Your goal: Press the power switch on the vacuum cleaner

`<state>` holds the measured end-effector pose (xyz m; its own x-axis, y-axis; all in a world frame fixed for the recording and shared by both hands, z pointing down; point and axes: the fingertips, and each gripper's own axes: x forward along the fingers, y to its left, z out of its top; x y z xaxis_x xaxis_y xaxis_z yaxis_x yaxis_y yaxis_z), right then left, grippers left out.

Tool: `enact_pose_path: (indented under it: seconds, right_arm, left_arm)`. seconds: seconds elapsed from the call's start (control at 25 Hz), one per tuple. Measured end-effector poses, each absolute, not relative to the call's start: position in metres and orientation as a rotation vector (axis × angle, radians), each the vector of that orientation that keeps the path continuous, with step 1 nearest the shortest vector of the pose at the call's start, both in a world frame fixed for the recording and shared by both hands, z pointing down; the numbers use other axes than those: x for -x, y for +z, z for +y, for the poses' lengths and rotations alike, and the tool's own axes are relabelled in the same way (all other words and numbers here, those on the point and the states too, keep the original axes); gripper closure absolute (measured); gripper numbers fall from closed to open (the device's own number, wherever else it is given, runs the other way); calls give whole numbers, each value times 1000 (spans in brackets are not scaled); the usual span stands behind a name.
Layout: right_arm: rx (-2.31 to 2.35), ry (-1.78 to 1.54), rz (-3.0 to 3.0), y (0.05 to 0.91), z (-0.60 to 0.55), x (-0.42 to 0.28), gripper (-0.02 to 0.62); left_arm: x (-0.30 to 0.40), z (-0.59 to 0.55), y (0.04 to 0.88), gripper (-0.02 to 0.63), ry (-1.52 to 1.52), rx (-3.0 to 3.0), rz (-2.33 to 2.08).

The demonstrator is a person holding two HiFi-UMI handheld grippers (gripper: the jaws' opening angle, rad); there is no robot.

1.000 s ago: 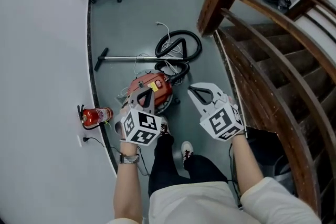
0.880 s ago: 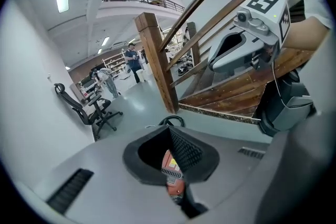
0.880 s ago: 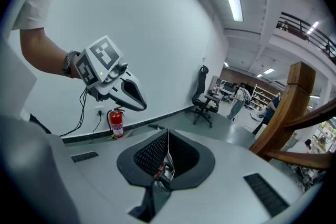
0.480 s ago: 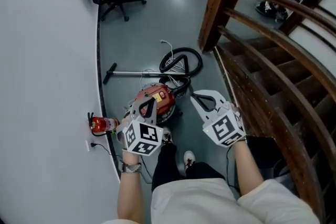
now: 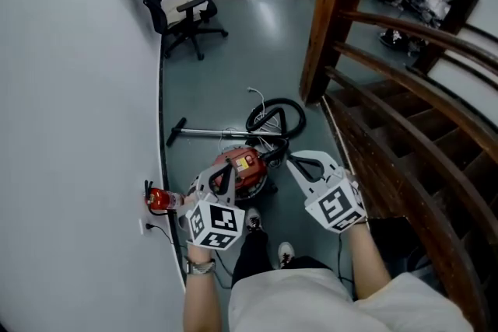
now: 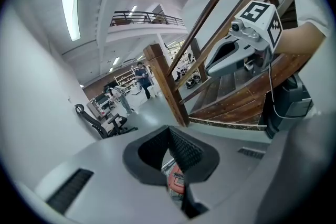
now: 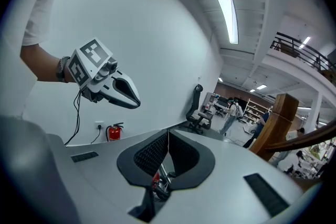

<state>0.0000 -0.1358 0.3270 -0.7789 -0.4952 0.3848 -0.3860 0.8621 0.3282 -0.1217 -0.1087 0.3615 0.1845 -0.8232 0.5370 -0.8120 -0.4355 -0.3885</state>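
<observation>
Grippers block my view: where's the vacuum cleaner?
Head view: the red vacuum cleaner lies on the floor centre-frame, just beyond the left gripper, its black hose coiled behind.

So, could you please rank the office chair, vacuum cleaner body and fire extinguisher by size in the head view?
1. office chair
2. vacuum cleaner body, partly hidden
3. fire extinguisher

Your way down to vacuum open — wall left, staircase right, hose coil, wand behind, extinguisher by wall.
</observation>
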Motion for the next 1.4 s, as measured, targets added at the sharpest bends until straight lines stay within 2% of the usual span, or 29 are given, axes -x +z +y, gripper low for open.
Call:
enact_pose_path:
  seconds: [0.52, 1.4]
  right_arm:
    - [-576, -495, -2566, 262, -93, -8, 566]
    - [-527, -648, -2608, 182, -55, -43, 567]
  left_arm:
    - [116, -55, 295, 606, -1031, 2309, 1707]
    - [68, -23, 197, 604, -839, 2194, 1687]
